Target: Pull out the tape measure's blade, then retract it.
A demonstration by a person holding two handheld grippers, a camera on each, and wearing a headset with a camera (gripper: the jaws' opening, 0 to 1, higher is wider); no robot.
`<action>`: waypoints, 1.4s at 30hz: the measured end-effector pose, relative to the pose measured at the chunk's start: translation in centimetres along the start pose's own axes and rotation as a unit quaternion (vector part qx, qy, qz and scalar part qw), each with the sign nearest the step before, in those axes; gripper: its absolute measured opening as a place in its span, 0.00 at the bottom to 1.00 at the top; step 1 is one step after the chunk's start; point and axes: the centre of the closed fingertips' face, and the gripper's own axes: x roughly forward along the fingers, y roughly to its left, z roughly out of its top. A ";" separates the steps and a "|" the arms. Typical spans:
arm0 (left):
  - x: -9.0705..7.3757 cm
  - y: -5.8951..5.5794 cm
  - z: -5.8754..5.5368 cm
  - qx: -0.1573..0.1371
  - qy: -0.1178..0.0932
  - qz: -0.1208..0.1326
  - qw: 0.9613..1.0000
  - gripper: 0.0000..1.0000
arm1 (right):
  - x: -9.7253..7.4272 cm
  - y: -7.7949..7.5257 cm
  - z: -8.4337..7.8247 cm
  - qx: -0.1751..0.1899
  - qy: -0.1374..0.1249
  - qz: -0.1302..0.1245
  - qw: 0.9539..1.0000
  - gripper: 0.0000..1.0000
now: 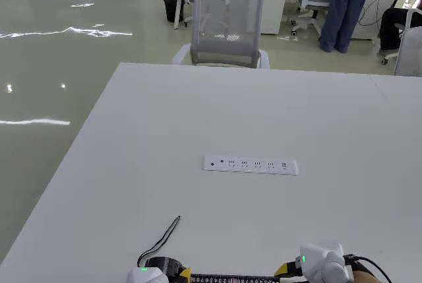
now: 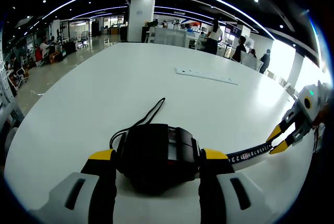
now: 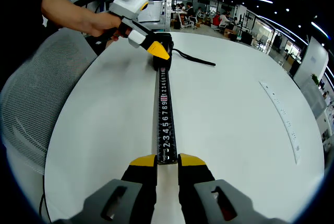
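The black tape measure case (image 2: 156,153) sits on the white table, and my left gripper (image 2: 156,156) is shut on it from both sides. Its black blade (image 3: 166,114) with white numbers lies flat along the table, drawn out to the right. My right gripper (image 3: 167,159) is shut on the blade's end. In the head view the case (image 1: 166,268), the left gripper (image 1: 181,274), the blade (image 1: 231,278) and the right gripper (image 1: 285,272) line up along the near table edge. A black wrist strap (image 1: 165,233) trails from the case.
A white power strip (image 1: 250,164) lies mid-table. A grey mesh chair (image 1: 226,29) stands at the far edge, and another mesh chair (image 3: 31,104) is beside the near edge. A person (image 1: 346,6) stands far back by desks.
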 end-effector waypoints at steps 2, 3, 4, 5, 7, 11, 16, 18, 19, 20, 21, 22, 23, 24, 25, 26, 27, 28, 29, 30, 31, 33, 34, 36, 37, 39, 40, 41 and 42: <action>0.0 0.0 0.0 0.000 0.001 0.000 1.000 0.61 | 0.1 0.0 0.0 0.000 0.000 0.001 1.000 0.13; -0.1 0.0 0.1 -0.001 0.000 0.000 1.000 0.61 | 0.2 0.0 0.1 0.000 -0.001 0.001 1.000 0.13; 0.0 0.0 0.0 -0.001 0.000 0.000 1.000 0.61 | 0.2 0.0 0.2 0.000 -0.001 0.001 1.000 0.13; 0.0 0.0 0.1 -0.001 0.000 -0.001 1.000 0.61 | 0.2 0.0 0.2 0.000 -0.001 0.001 1.000 0.13; 0.0 0.1 0.1 -0.001 -0.001 -0.001 1.000 0.61 | 0.2 0.0 0.3 0.000 -0.001 0.002 1.000 0.13; 0.0 0.1 0.0 -0.003 -0.001 -0.002 1.000 0.61 | 0.3 0.0 0.5 -0.001 -0.002 0.002 1.000 0.13; -0.1 0.2 0.1 -0.006 -0.004 -0.002 1.000 0.61 | 0.4 -0.1 0.7 -0.002 -0.004 0.001 1.000 0.13; 0.0 0.2 0.1 -0.007 -0.003 -0.003 1.000 0.61 | 0.5 -0.1 0.8 -0.003 -0.004 0.001 1.000 0.13; 0.0 0.2 0.1 -0.008 -0.003 -0.003 1.000 0.61 | 0.5 -0.2 0.7 -0.003 -0.005 0.001 1.000 0.13; 0.0 0.2 0.1 -0.008 -0.003 -0.003 1.000 0.61 | 0.6 -0.2 0.7 -0.004 -0.005 0.001 1.000 0.13; -0.1 0.2 0.1 -0.009 -0.003 -0.003 1.000 0.61 | 0.6 -0.2 0.8 -0.004 -0.005 0.001 1.000 0.13; 0.0 0.2 0.1 -0.009 -0.003 -0.003 1.000 0.61 | 0.6 -0.2 0.8 -0.004 -0.005 0.001 1.000 0.13; 0.0 0.2 0.1 -0.010 -0.003 -0.003 1.000 0.61 | 0.6 -0.2 0.8 -0.005 -0.005 0.001 1.000 0.13; 0.0 0.3 0.1 -0.011 -0.004 -0.003 1.000 0.61 | 0.6 -0.3 0.9 -0.005 -0.005 0.001 1.000 0.13; 0.1 0.3 0.1 -0.011 -0.004 -0.003 1.000 0.61 | 0.6 -0.3 0.9 -0.005 -0.006 0.001 1.000 0.13; 0.0 0.3 0.1 -0.011 -0.003 -0.004 1.000 0.61 | 0.7 -0.3 1.0 -0.006 -0.006 0.001 1.000 0.13; 0.0 0.3 0.1 -0.012 -0.004 -0.004 1.000 0.61 | 0.7 -0.3 1.1 -0.006 -0.007 0.001 1.000 0.13; 0.0 0.3 0.1 -0.012 -0.004 -0.005 1.000 0.61 | 0.7 -0.3 1.2 -0.007 -0.007 0.001 1.000 0.13; 0.1 0.3 0.1 -0.014 -0.004 -0.005 1.000 0.61 | 0.8 -0.4 1.2 -0.008 -0.007 0.002 1.000 0.13; 0.0 0.3 0.1 -0.014 -0.004 -0.005 1.000 0.61 | 0.8 -0.4 1.2 -0.008 -0.007 0.002 1.000 0.13; 0.0 0.3 0.2 -0.016 -0.004 -0.006 1.000 0.61 | 0.8 -0.4 1.3 -0.009 -0.007 0.003 1.000 0.13; 0.0 0.3 0.2 -0.017 -0.004 -0.006 1.000 0.61 | 0.9 -0.4 1.5 -0.010 -0.007 0.003 1.000 0.13; -0.1 0.3 0.2 -0.018 -0.004 -0.006 1.000 0.61 | 0.9 -0.4 1.5 -0.010 -0.008 0.003 1.000 0.13; 0.0 0.4 0.2 -0.019 -0.004 -0.007 1.000 0.61 | 1.0 -0.4 1.6 -0.011 -0.008 0.003 1.000 0.13; 0.0 0.4 0.2 -0.019 -0.004 -0.008 1.000 0.61 | 1.0 -0.4 1.7 -0.012 -0.008 0.004 1.000 0.13; -0.1 0.3 0.2 -0.019 -0.004 -0.008 1.000 0.61 | 1.0 -0.4 1.7 -0.012 -0.008 0.004 1.000 0.13; 0.0 0.3 0.2 -0.019 -0.004 -0.008 1.000 0.61 | 1.0 -0.4 1.7 -0.012 -0.008 0.004 1.000 0.13; 0.0 0.3 0.2 -0.019 -0.004 -0.008 1.000 0.61 | 1.1 -0.4 1.8 -0.012 -0.009 0.004 1.000 0.13; 0.0 0.4 0.2 -0.019 -0.004 -0.009 1.000 0.61 | 1.1 -0.4 1.8 -0.012 -0.009 0.004 1.000 0.13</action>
